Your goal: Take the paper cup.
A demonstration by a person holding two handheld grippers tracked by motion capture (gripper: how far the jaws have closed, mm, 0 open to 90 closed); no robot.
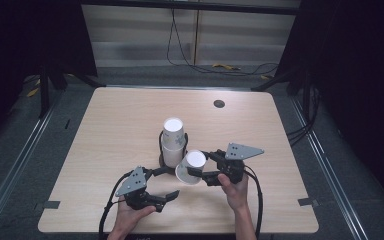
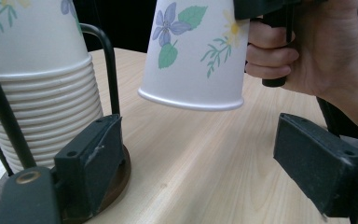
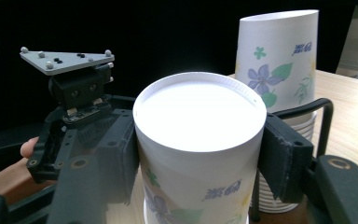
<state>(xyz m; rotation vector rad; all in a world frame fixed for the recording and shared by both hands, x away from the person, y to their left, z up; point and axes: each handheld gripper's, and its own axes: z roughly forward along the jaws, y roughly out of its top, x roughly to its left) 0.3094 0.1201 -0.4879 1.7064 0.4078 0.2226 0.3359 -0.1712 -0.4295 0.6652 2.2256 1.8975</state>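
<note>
R gripper clamps upside-down paper cup beside cup stack; L gripper jaws apart, holding nothing

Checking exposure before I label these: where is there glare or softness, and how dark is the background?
Right gripper view: the held cup's upturned base is washed out to plain white, background nearly black. Left gripper view: the near tongs pads look soft. High view: evenly lit table, dark surroundings.
</note>
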